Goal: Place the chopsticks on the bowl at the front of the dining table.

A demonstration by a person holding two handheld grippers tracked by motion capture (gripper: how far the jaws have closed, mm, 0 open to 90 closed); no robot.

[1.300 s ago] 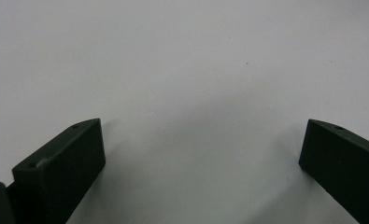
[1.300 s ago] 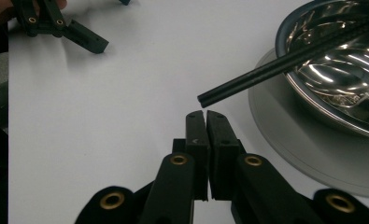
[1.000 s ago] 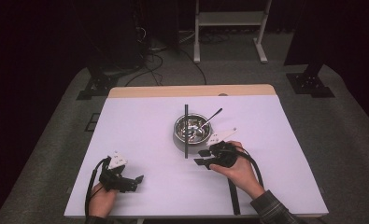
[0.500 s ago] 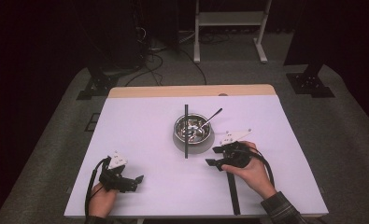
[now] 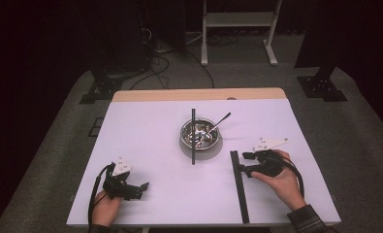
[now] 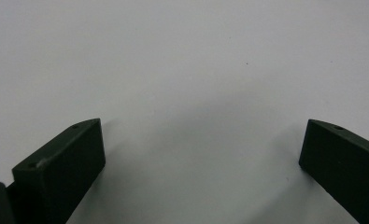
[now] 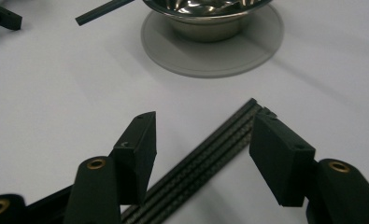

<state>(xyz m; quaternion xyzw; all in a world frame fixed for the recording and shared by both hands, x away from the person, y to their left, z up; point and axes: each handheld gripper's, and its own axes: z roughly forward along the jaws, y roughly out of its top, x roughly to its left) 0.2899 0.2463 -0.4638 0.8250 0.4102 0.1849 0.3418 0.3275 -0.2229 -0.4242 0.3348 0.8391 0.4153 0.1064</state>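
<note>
Black bar (image 7: 210, 154) on table between right gripper (image 7: 203, 140) jaws, just opened, no grip, left gripper (image 6: 201, 154) jaws wide, empty

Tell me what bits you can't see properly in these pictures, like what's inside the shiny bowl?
- Inside the bowl: high view, too small and glinty to name the pieces; in the right gripper view the top edge cuts it off.
- Black strip under the right claw: right gripper view, its near part runs behind the claw's jaws and off the bottom edge.
- Left claw: high view, too small to judge its gap; the left gripper view shows jaws apart over bare table.
</note>
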